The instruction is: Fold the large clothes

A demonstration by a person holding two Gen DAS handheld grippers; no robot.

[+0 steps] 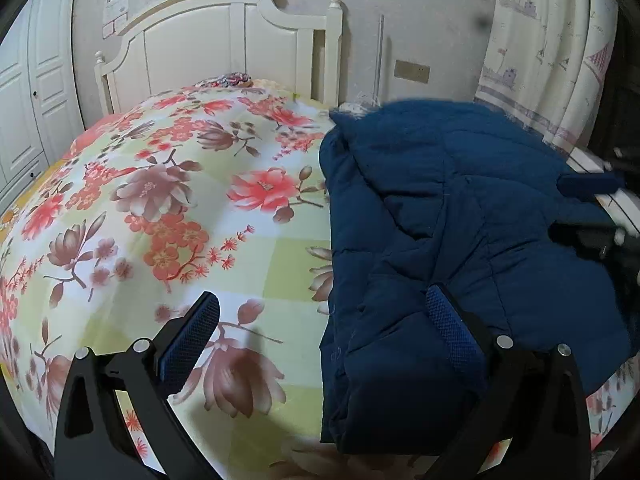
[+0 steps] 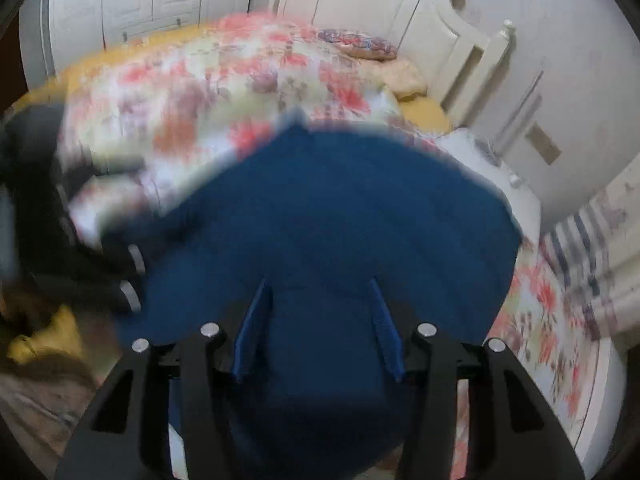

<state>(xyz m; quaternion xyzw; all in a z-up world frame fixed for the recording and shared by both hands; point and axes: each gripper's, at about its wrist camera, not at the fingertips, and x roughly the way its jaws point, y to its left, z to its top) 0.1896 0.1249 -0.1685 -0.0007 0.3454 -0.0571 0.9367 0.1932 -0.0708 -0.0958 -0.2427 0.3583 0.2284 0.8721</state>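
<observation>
A dark blue quilted jacket [image 1: 448, 216] lies folded in a thick bundle on the right side of the floral bedspread [image 1: 168, 200]. My left gripper [image 1: 324, 300] is open above the jacket's near left edge; its right finger is over the jacket and its left finger over the bedspread. In the blurred right wrist view the jacket [image 2: 344, 208] fills the middle. My right gripper [image 2: 320, 284] has its fingers apart over the jacket; I cannot tell whether they pinch fabric. The right gripper also shows at the right edge of the left wrist view [image 1: 592, 200].
A white headboard [image 1: 224, 40] stands at the far end of the bed. A white wardrobe [image 1: 28, 92] is at the left. A patterned curtain [image 1: 540, 52] hangs at the right. Pillows [image 2: 360, 46] lie near the headboard.
</observation>
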